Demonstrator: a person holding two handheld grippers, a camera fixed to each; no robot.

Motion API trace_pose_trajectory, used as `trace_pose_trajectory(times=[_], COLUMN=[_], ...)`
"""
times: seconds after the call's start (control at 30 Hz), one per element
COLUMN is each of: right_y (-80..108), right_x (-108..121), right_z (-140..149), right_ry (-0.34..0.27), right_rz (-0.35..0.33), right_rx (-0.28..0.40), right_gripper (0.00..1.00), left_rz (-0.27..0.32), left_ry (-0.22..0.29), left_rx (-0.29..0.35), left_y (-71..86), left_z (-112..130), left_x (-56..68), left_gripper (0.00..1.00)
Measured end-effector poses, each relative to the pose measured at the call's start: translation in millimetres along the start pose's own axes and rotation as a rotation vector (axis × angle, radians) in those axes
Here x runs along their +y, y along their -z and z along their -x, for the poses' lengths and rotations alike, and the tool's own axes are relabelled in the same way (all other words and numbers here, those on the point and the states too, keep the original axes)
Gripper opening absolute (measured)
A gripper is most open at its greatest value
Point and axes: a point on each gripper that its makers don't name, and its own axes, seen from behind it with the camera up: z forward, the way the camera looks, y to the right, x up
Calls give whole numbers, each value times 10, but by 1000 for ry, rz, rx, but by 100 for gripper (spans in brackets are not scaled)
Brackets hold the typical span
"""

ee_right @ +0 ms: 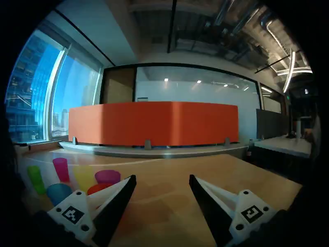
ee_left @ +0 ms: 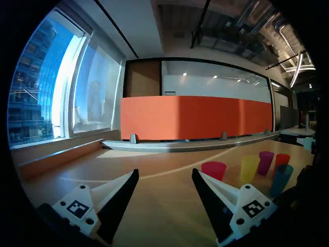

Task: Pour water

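The left tongs (ee_left: 164, 171) and right tongs (ee_right: 162, 177) both stand apart, holding nothing, above the pale wooden bench (ee_left: 164, 206). The coloured plastic cups (ee_left: 249, 168) cluster on it — lower right of the left gripper view.

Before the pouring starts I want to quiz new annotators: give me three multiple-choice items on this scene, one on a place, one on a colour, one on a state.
1. In the left gripper view, where do the coloured plastic cups stand relative to the left tongs?
A. to their right, on the wooden table
B. between the fingers
C. on the window ledge

2. What colour is the long divider panel behind the table?
A. green
B. orange
C. white

3. How do the right tongs stand?
A. shut on a cup
B. shut, empty
C. open, empty

Answers:
1 A, the cups sit beyond the right-hand finger.
2 B, the panel is orange in both views.
3 C, bare table shows in the wide gap between the fingers.
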Motion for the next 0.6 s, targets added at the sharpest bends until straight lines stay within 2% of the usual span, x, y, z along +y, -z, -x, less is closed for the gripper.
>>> trace_pose_trajectory(times=[0.6], right_y=[-5], right_x=[10], right_z=[19], right_ry=[1], right_rz=[0], right_rx=[0], right_gripper=[100], left_rz=[-1], left_ry=[1], left_rx=[1], left_y=[-1], left_z=[-7], left_x=[-6], left_gripper=[96])
